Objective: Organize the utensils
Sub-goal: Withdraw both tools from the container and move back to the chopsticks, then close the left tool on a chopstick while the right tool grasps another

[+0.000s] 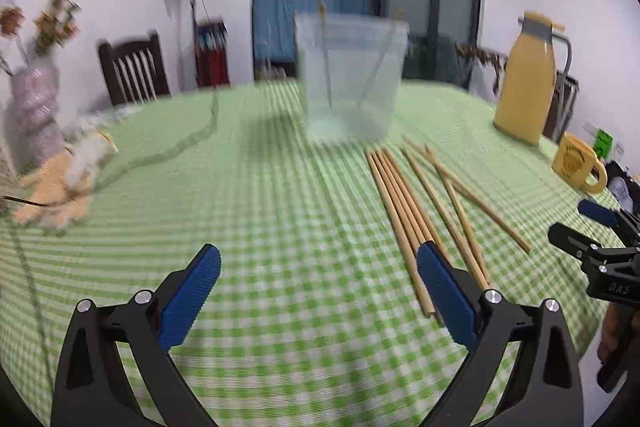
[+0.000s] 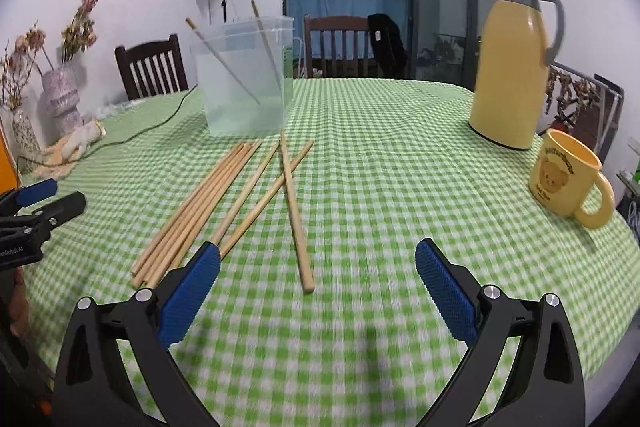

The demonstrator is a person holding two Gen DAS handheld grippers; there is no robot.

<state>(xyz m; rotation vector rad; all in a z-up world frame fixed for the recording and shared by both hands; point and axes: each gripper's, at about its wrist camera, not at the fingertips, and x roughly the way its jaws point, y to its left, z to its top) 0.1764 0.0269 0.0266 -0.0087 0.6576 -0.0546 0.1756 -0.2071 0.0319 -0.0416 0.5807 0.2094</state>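
Lying loose on the green checked tablecloth (image 2: 380, 155), the wooden chopsticks (image 2: 224, 203) form two groups: a tight bundle of about five on the left, and three looser sticks that cross one another just beside it. Behind them stands the clear plastic tub (image 2: 244, 83), which already holds two chopsticks leaning against its walls; the near ends of the loose sticks point toward the cameras and their far ends reach almost to the tub's base. The long axis of the bundle therefore runs roughly away from the viewer, angled slightly to one side.

The right gripper (image 2: 318, 277) is spread wide and holds nothing. In its view the sticks lie ahead and to the left, and the near end of the outermost crossed stick falls in the gap between its fingers. The left gripper (image 1: 318, 277) is likewise wide open and empty. In its view the chopsticks (image 1: 416, 211) lie ahead and to the right, their near ends passing behind its right finger; the tub (image 1: 350, 79) appears blurred.

Judged from these views, either gripper is close enough to reach; a grasp would call for closing across a stick's width, not along its length.
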